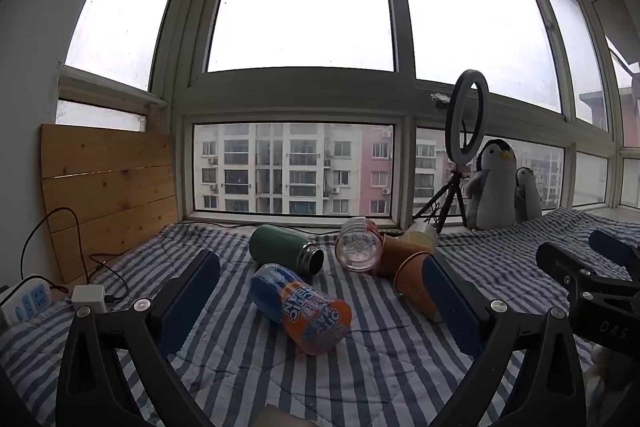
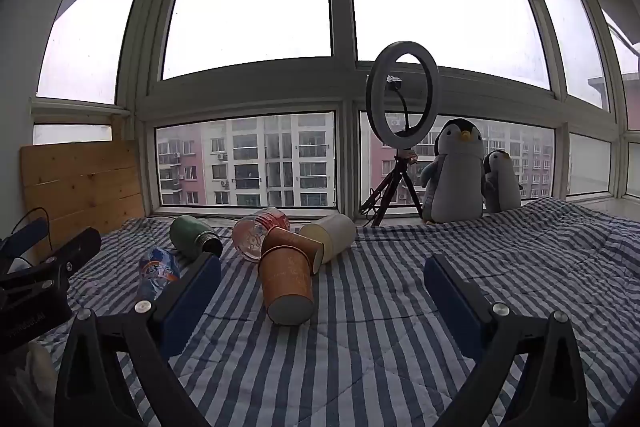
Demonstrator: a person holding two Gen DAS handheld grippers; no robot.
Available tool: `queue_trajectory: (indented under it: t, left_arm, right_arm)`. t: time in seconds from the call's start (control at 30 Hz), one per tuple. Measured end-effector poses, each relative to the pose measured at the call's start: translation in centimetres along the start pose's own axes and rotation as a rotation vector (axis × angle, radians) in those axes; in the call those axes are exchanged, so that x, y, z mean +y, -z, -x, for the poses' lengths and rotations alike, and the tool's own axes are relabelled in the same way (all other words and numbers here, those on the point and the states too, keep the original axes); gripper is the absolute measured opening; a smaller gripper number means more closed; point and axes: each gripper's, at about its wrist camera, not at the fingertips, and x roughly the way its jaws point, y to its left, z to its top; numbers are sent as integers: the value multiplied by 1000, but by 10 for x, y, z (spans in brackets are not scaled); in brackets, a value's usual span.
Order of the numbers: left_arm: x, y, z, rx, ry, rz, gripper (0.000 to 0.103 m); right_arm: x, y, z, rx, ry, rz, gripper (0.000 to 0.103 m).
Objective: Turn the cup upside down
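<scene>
Several cups lie on their sides on a blue-striped cloth (image 1: 360,367). An orange and blue printed cup (image 1: 302,309) lies between the fingers of my open left gripper (image 1: 320,291). Behind it lie a green flask (image 1: 285,251), a clear pink cup (image 1: 358,245), a brown paper cup (image 1: 412,283) and a cream cup (image 1: 420,235). In the right wrist view two nested brown paper cups (image 2: 287,277) lie just left of centre, ahead of my open right gripper (image 2: 322,287), with the cream cup (image 2: 332,237), pink cup (image 2: 258,233), green flask (image 2: 192,237) and printed cup (image 2: 158,273) around.
A ring light on a tripod (image 2: 402,131) and two plush penguins (image 2: 456,175) stand by the window. A wooden board (image 1: 108,187) leans at back left. A power strip (image 1: 24,301), white adapter (image 1: 89,297) and cables lie at left. The other gripper shows at right (image 1: 592,279).
</scene>
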Motion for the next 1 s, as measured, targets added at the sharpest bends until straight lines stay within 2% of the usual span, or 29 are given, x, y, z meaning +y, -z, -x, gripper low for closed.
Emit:
queue_trajectory:
  t: [0.13,0.4,0.47,1.0]
  left_arm:
    - [-10,5,-6,24,11,-49,102]
    - [0,4,-3,20,-6,2,102]
    - [1,5,-4,18,-11,8,102]
    - [-4,6,3,-13,-10,-20,102]
  right_arm:
    - [2,0,1,-10,0,5,100]
    - [11,-3,2,-9,9,20,100]
    - [1,0,4,-18,6,10,101]
    - [1,2,3,-12,4,9,102]
